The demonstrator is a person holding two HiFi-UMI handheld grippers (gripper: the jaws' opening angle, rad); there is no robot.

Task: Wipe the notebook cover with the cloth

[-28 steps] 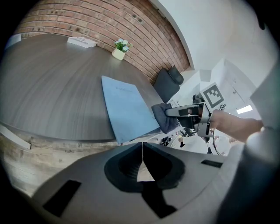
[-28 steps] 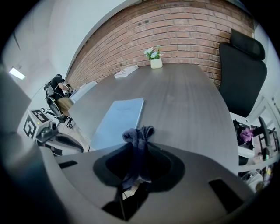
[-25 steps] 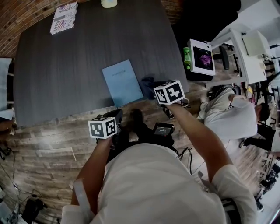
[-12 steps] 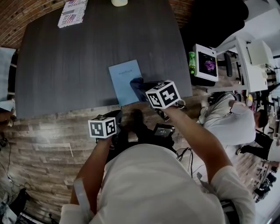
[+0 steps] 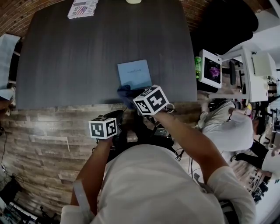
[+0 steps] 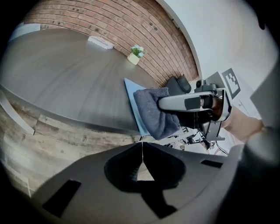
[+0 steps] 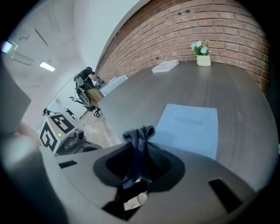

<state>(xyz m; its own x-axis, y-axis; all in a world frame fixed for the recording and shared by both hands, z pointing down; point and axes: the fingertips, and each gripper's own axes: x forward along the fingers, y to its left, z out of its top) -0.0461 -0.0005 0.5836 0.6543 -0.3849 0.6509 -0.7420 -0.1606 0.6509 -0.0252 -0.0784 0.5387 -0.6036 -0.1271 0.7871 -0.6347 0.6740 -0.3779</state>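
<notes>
Right tongs (image 7: 139, 154): clamped on the dark blue cloth (image 7: 138, 139), bunched between the jaws with a fold poking out past the tips.
Left tongs (image 6: 141, 151): pressed shut, jaw against jaw, with nothing between; held low over the wood floor (image 5: 43, 131), just off the near edge of the surface (image 5: 87, 52).
Cloth: hung from the right tongs at the notebook's near left corner, draped against its near edge in the left gripper view.
Notebook (image 5: 134, 73): light blue, lay flat and closed close to the near edge of the dark surface.
Far end of the surface: carried a small potted plant (image 7: 201, 54) and a printed booklet (image 5: 82, 8), both well apart from the notebook.
</notes>
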